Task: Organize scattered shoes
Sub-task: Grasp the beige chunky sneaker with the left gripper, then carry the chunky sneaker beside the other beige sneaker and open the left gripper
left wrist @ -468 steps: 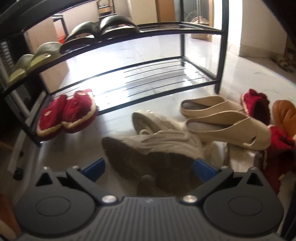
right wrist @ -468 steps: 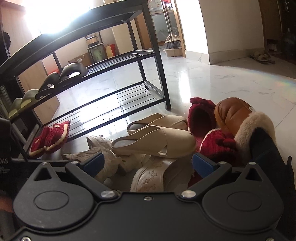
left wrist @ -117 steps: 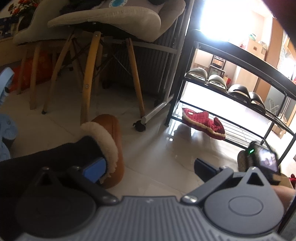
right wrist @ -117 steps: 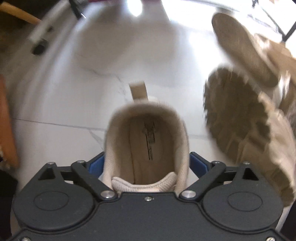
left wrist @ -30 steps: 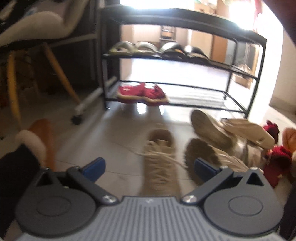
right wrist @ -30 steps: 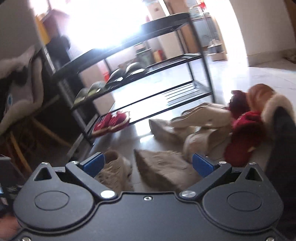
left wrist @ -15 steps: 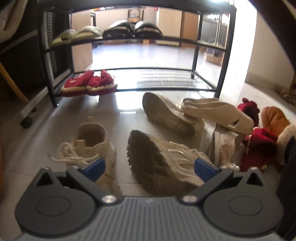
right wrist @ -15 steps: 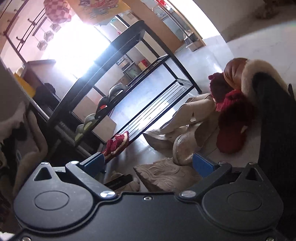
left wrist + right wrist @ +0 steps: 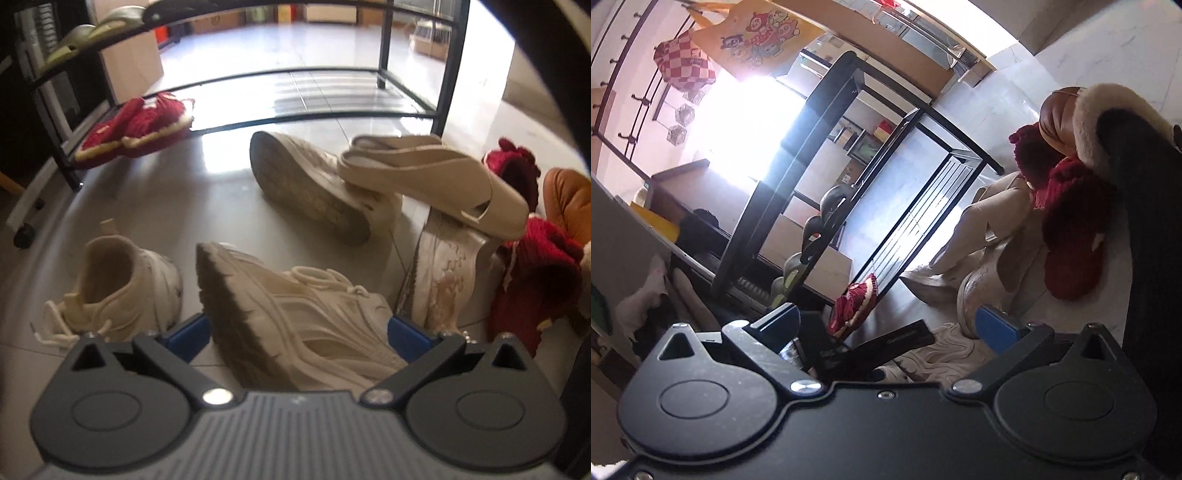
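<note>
One cream sneaker (image 9: pixel 122 291) is now seen standing upright on the floor (image 9: pixel 207 206), heel toward the camera, at the left of the left wrist view; 3.9 s ago it was pinched by the right claw, so it is judged to have been set down as the first of a pair. Compared with 0.5 s ago, the left claw (image 9: pixel 299 334) is noted lower and closer to the tipped sneaker (image 9: pixel 295 314), which lies on its side with the sole facing left. Its matching partner is taken to be the upright one just beside it.

Left claw: spread wide, blue pads either side of the tipped sneaker, sole near the left pad, upper near the right pad; contact cannot be told. Nothing is pinched yet.

Right claw (image 9: pixel 886 328): spread, tilted upward toward the shoe rack (image 9: pixel 827 147), holding nothing. The left device is seen between its fingers.

Still scattered: a third sneaker (image 9: pixel 310 188) sole-up, a beige sandal (image 9: pixel 436 181) resting on it, a second sandal (image 9: pixel 443 280) on edge, red slippers (image 9: pixel 535 288) at right. A red pair (image 9: pixel 140 125) is already placed on the rack's bottom shelf. Task is judged early; pairing of the two sneakers is next.
</note>
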Demonstrator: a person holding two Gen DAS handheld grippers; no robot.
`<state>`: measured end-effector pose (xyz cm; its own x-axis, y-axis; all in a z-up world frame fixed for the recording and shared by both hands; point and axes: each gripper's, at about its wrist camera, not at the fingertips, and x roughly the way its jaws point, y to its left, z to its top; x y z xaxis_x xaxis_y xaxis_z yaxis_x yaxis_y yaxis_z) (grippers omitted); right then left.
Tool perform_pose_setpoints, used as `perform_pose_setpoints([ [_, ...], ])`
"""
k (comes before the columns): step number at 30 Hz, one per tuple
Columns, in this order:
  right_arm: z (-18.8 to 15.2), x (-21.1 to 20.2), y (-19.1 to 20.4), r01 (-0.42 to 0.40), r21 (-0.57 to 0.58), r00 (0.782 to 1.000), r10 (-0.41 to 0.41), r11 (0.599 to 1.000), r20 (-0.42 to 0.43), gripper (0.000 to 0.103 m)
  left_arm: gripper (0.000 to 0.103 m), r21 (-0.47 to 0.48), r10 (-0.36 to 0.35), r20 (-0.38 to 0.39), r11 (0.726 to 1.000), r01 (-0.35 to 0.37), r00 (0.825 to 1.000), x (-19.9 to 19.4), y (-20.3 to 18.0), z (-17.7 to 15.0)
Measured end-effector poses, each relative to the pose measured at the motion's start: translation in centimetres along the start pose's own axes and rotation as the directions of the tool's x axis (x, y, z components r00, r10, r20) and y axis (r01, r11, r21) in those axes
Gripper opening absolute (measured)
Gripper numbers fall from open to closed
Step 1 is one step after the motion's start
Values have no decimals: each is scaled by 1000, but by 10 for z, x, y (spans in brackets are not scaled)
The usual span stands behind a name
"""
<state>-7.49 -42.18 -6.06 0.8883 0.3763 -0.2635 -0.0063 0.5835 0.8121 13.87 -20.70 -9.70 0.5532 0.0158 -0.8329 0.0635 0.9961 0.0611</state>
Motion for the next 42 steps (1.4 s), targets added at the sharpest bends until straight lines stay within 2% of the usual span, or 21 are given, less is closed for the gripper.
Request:
perform_pose_setpoints([
  [5,1,0,-5,8,27,1000,-8,1000,6,103,102,26,43,-49,999,-42,998,14,-11,7],
  [8,1,-1,-5,8,31,1000,-8,999,11,103,103,102,98,-41,990,-93,994,22,-24,13],
  [11,0,-1,-5,8,34,1000,-8,999,15,103,103,165,129,-65,979,-117,989,33,-34,21],
  [14,0,-2,-5,8,38,1000,-8,999,20,103,103,170,149,-85,977,-133,985,39,-38,28],
  [21,-4,1,-5,12,45,1000,-13,999,21,103,103,230,148,-23,963,-139,989,26,-55,23],
  [25,-8,5,-5,17,49,1000,-17,999,18,103,103,260,140,-79,959,-115,987,42,-59,23],
  [27,-9,7,-5,19,50,1000,-20,999,17,103,103,315,142,-96,943,-105,985,50,-60,20],
  [29,9,-10,-8,23,56,999,-25,998,23,103,103,354,140,-104,930,-95,985,56,-61,18],
  [39,9,-13,-5,27,57,999,-29,998,33,103,102,345,138,-101,934,-96,985,38,-50,2],
  [42,8,-14,-2,22,49,999,-24,999,33,103,102,316,122,-87,945,-89,989,26,-39,-5],
])
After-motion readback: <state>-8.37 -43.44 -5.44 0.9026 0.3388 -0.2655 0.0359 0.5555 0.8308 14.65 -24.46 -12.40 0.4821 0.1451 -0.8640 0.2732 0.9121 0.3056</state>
